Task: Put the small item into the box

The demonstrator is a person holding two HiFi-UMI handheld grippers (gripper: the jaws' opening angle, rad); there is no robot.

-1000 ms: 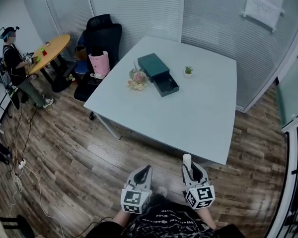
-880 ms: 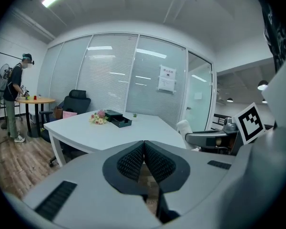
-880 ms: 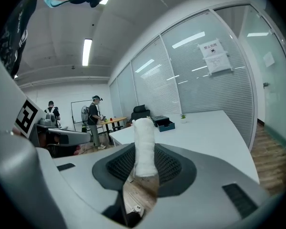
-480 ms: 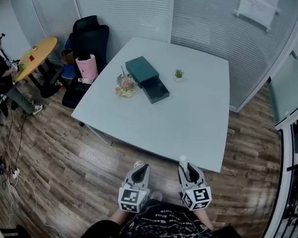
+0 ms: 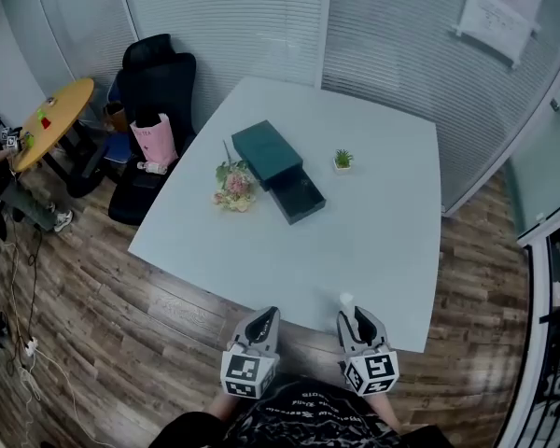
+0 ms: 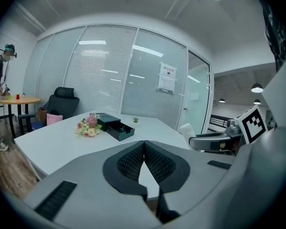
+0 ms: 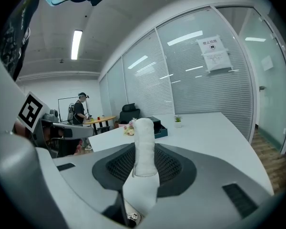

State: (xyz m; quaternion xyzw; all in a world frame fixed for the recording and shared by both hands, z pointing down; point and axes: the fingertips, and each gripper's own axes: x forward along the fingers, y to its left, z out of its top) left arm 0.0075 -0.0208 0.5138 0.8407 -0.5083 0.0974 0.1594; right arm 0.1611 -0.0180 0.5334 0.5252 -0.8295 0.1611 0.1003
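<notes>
Bright even light from ceiling tube point(image 7: 76, 43); soft shadows; heavy fisheye warp, dark corners in gripper views.

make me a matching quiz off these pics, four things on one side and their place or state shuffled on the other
Things:
1. left tongs
2. right tongs
3. dark green box
4. small potted plant

Places or states:
A. on the white table, its drawer slid out
B. shut on a white item
C. on the table, right of the box in the head view
D. shut, nothing between them

Pairs: 1-D, 2-B, 3-A, 4-C
</notes>
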